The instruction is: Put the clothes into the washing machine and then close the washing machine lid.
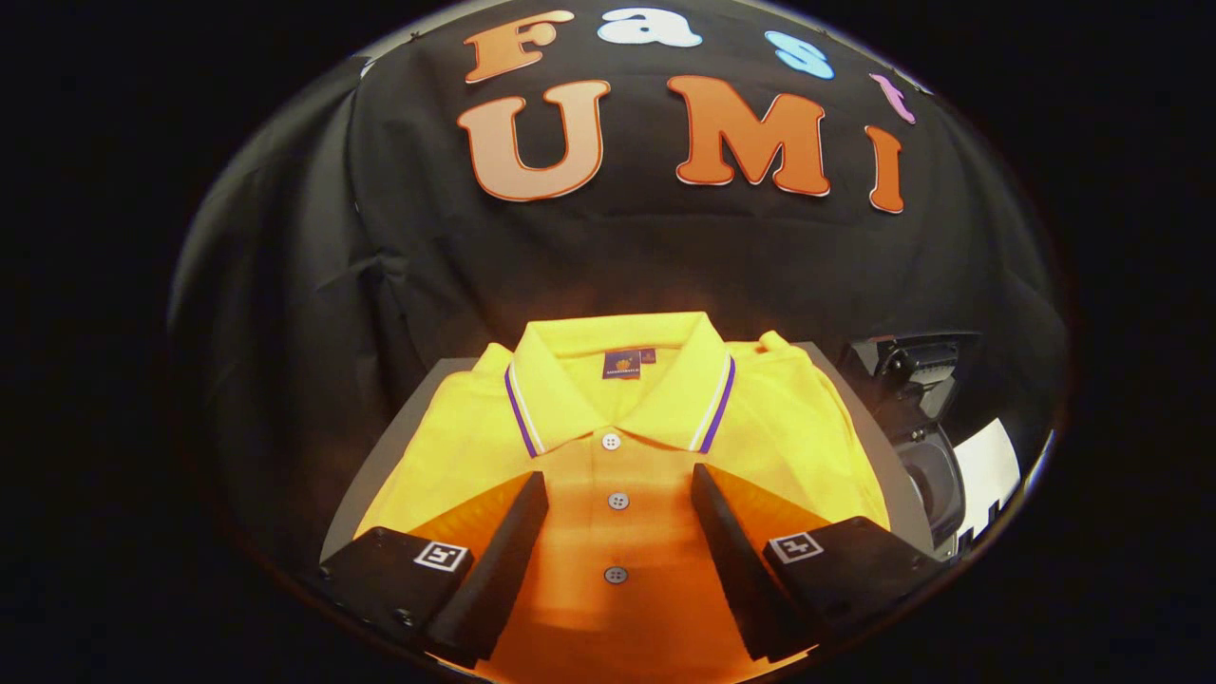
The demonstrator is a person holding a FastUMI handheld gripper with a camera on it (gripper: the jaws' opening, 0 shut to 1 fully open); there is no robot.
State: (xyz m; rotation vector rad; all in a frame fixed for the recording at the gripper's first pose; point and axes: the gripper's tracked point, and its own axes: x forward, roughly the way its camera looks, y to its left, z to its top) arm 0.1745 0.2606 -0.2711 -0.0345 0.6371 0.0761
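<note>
Gripper view: tongs (618,532) spread wide, empty, over folded yellow polo shirt (622,456) lying on bench (380,465). Washing machine (926,427) at 3 o'clock of shirt, lid looks up. Nothing loaded yet; grasp, loading, lid closing all remain.

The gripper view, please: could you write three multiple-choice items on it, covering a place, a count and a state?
1. Where does the shirt lie?
A. under and between the fingers
B. inside the washer
C. hung on the wall

2. How many buttons show on the placket?
A. one
B. three
C. five

3. How is the gripper?
A. shut on the collar
B. shut on nothing
C. open

Key: 1 A, the shirt lies flat on the table with the washer beside it; 2 B, three in a row; 3 C, the fingers stand wide apart over the placket.
</note>
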